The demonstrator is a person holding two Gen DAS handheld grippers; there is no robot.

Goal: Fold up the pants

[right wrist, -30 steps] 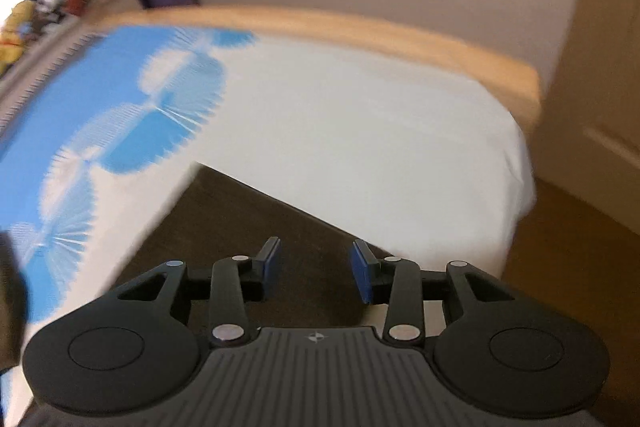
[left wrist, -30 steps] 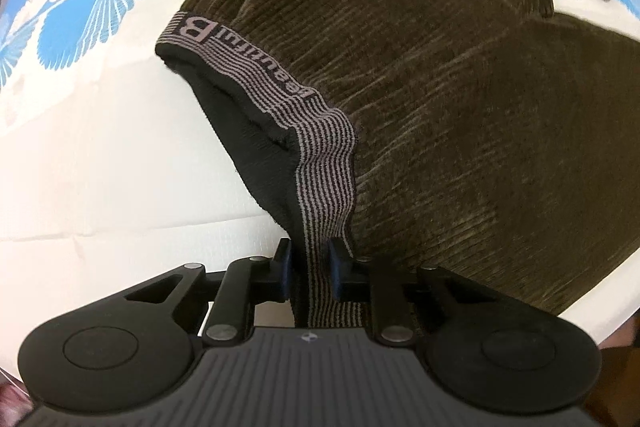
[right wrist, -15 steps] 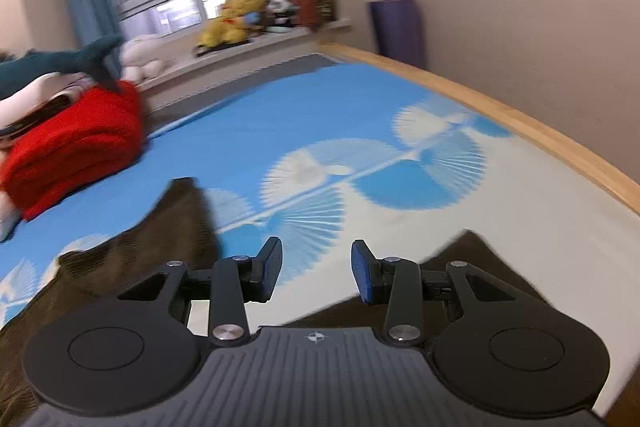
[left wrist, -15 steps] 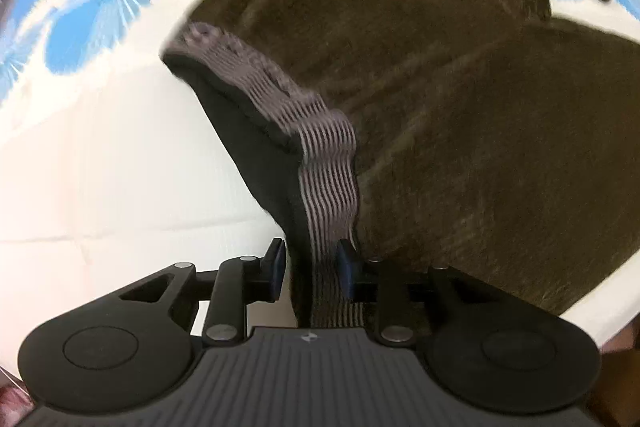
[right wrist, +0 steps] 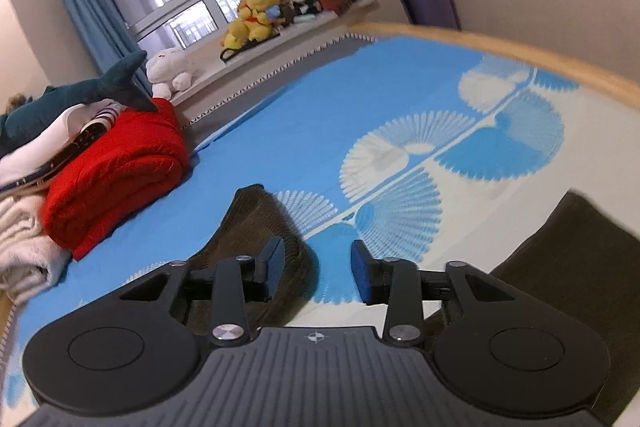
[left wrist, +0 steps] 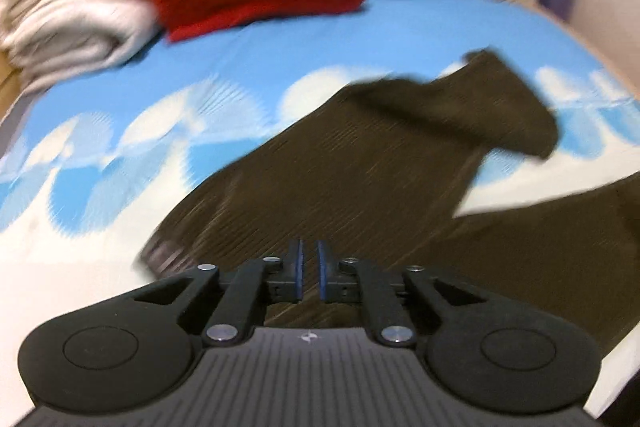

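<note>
Now the brown corduroy pants (left wrist: 360, 163) lie sprawled across the bed (left wrist: 248, 55), on its blue-and-white fan-print cover, with the waistband (left wrist: 168, 251) toward the near edge and the two legs splaying off toward the far right. One leg end is flipped back on itself, so the garment is not yet laid flat, let alone folded.

The left gripper (left wrist: 310, 273) hangs above the waist end, its blue-padded jaws having just drawn nearly together with only a thin slit between them. No cloth is pinched there; the fabric seen through the gap is lying on the bed below. I take it the waistband has been let go so that this end stays put.

The right gripper (right wrist: 318, 273) points over the flipped leg end (right wrist: 260, 223). Its jaws have just been closing but stand clearly apart, with only bedcover and cloth showing behind them. My guess is that it is lining up on that leg, since the legs need to be brought one over the other before any fold across the length makes sense.

A folded red blanket (right wrist: 116, 171) and a pile of cream bedding (left wrist: 68, 15) sit at the far left corner of the bed, well apart from the pants, so there is room to spread them.
</note>
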